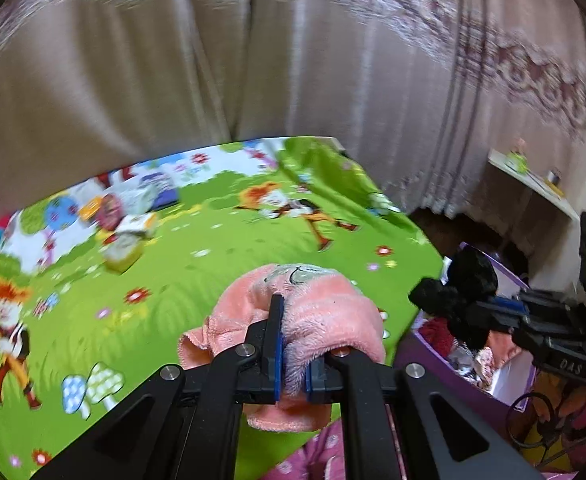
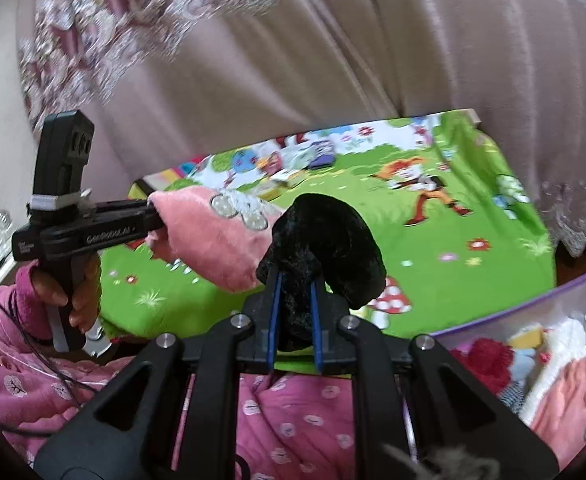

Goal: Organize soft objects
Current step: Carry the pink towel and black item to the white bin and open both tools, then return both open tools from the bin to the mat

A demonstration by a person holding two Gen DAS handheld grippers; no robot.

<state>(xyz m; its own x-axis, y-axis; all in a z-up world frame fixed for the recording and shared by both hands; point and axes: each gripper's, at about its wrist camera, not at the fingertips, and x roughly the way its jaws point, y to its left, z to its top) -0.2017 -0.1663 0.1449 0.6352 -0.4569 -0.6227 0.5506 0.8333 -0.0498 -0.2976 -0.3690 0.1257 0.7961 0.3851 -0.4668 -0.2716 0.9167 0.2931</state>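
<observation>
My left gripper [image 1: 293, 344] is shut on a pink fleece cloth [image 1: 317, 312], held above the green cartoon play mat [image 1: 213, 248]. In the right wrist view the same pink cloth [image 2: 213, 236] hangs from the left gripper at left. My right gripper [image 2: 295, 312] is shut on a black fuzzy soft item [image 2: 325, 240], held above the mat [image 2: 473, 280]. The black item [image 1: 465, 280] also shows at right in the left wrist view, near a purple box [image 1: 473, 380].
The purple box [image 2: 513, 316] at the lower right holds several soft items, red, white and peach. Small toy blocks [image 1: 125, 220] lie at the far left of the mat. Curtains [image 1: 253, 60] hang behind. A white shelf [image 1: 533, 184] stands at right.
</observation>
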